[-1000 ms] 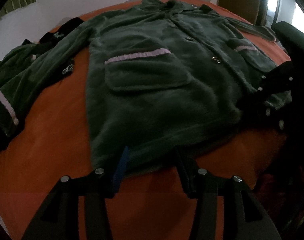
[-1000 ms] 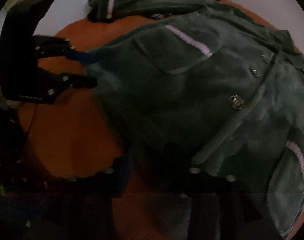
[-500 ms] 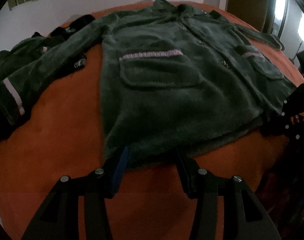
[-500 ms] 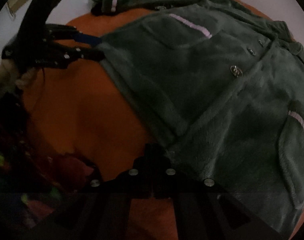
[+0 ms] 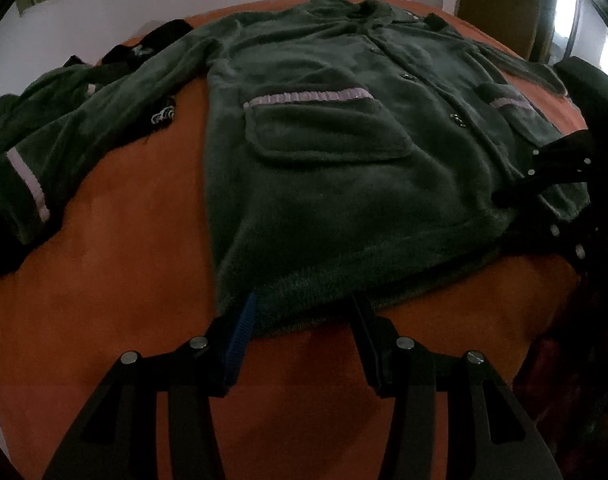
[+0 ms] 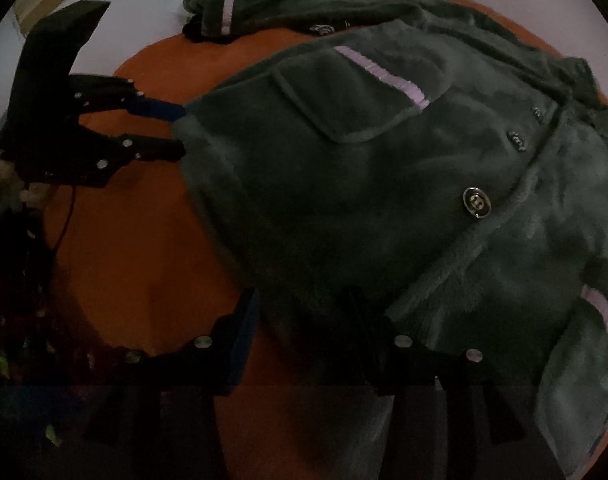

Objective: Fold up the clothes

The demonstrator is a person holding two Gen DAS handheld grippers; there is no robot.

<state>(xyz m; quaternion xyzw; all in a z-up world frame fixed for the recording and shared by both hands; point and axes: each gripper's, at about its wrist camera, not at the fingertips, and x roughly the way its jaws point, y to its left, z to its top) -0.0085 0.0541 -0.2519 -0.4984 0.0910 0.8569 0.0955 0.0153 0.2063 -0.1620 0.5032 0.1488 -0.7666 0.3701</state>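
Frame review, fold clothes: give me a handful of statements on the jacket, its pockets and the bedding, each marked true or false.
1. The green jacket lies front up, buttons showing. True.
2. It lies on a blue sheet. False: the orange sheet.
3. Its pockets carry a pale lilac stripe. True.
4. The jacket is already folded in half. False: it lies spread flat, sleeve stretched out.
5. The left gripper stands at the hem. True.

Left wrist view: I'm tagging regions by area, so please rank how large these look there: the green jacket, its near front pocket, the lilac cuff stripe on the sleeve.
1. Green jacket, by far the largest.
2. Near front pocket.
3. Lilac cuff stripe, a thin band, smallest.
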